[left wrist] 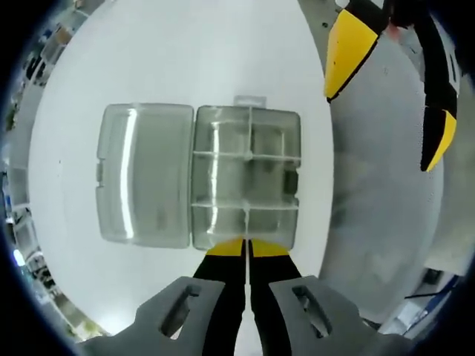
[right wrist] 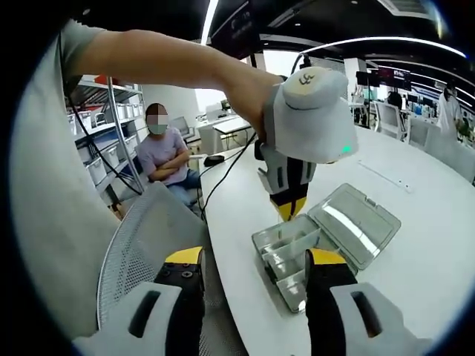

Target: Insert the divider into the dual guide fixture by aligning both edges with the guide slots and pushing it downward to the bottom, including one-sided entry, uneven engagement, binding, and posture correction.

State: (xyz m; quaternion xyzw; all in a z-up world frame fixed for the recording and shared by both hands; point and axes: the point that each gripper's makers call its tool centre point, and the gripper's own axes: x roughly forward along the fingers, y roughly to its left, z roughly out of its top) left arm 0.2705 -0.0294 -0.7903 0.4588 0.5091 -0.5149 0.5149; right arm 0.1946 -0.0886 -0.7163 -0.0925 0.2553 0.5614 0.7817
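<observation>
A clear plastic compartment box lies open on the white table, its lid folded flat to the left. Cross walls split the base into several cells. My left gripper is shut at the box's near wall, and a thin clear divider stands in line with its tips, seemingly pinched between them. In the right gripper view the left gripper points down into the box. My right gripper is open and holds nothing, well back from the box. It also appears as the right gripper beyond the table edge.
A grey mesh chair back sits close under the right gripper, at the table edge. A person sits further back beside shelves of bins. A cable runs across the table toward the left gripper. More tables stand at the far right.
</observation>
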